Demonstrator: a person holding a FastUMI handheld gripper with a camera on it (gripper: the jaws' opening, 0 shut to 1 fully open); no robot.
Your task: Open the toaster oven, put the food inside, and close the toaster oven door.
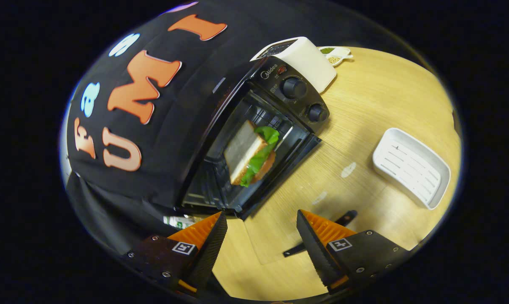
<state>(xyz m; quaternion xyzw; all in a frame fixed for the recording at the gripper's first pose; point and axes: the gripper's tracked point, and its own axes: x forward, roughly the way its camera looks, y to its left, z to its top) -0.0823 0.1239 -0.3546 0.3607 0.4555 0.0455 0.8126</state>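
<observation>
The black toaster oven (pixel 280 84) stands on the wooden table, seen tilted, with its two knobs beside the cavity. Its glass door (pixel 280 236) hangs fully open and lies flat toward me, and its dark handle (pixel 322 236) shows between the fingers. A sandwich (pixel 250 154) of white bread and green lettuce rests inside the cavity on the rack. My gripper (pixel 261 215) is open with nothing between its fingers. It hovers over the lowered door, a short way back from the sandwich.
An empty white ribbed tray (pixel 410 166) lies on the table (pixel 385 97) to the right of the oven. A white appliance (pixel 307 59) stands just behind the oven, with a small white-and-green item (pixel 337 54) beyond it. Black cloth covers the wall on the left.
</observation>
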